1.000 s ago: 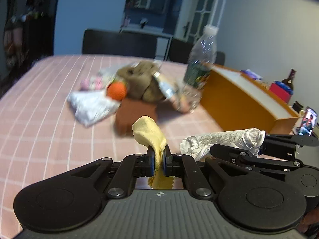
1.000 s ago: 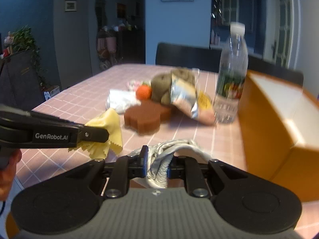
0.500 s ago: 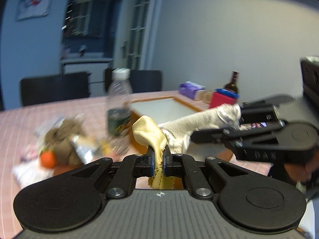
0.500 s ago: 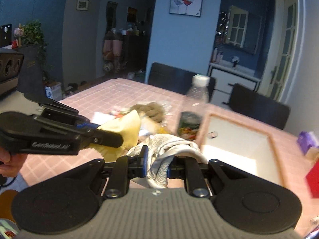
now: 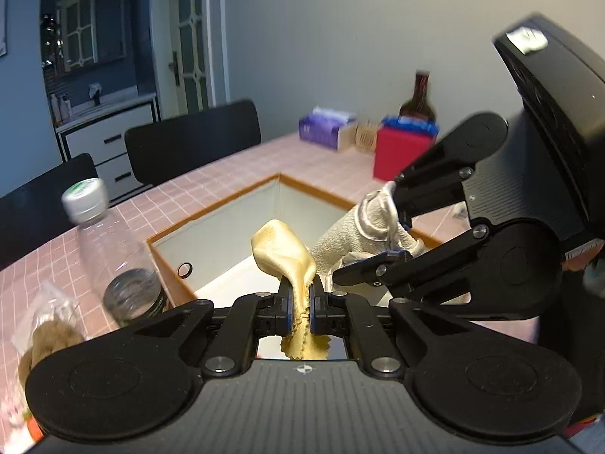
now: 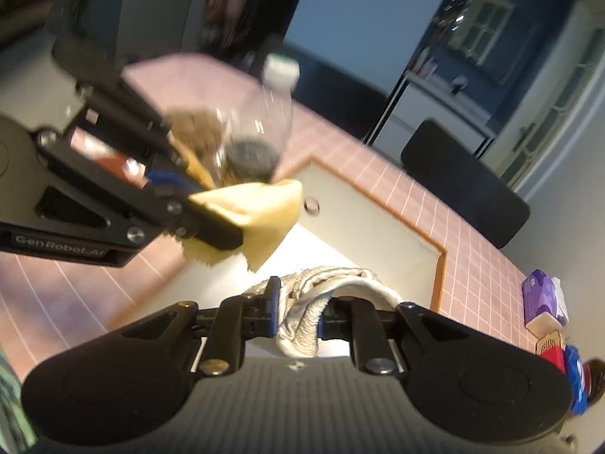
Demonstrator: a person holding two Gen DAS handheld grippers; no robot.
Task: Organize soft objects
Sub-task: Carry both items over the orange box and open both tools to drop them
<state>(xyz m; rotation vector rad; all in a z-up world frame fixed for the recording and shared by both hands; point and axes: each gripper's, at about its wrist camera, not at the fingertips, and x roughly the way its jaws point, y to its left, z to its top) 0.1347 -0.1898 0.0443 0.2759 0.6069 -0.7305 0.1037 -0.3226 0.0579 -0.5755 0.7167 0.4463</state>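
Note:
My left gripper (image 5: 301, 295) is shut on a yellow cloth (image 5: 285, 255), which folds up over the fingers. The same yellow cloth (image 6: 257, 208) shows in the right wrist view, hanging over the near left corner of the orange-rimmed box (image 6: 440, 261). My right gripper (image 6: 297, 316) is shut on a white knitted sock (image 6: 325, 293) above the box's pale inside. In the left wrist view the right gripper (image 5: 393, 238) holds that white sock (image 5: 359, 227) just right of the cloth, over the open box (image 5: 166, 265).
A clear water bottle (image 5: 109, 257) stands left of the box beside a brown plush toy (image 5: 45, 340). At the table's far right are a red container (image 5: 401, 151), a purple tissue box (image 5: 325, 130) and a brown bottle (image 5: 418, 96). Black chairs (image 5: 193, 140) line the far side.
Both grippers have swung right and upward from the pile of objects to above the open box, each rolling as it went. The cloth and the sock stay gripped.

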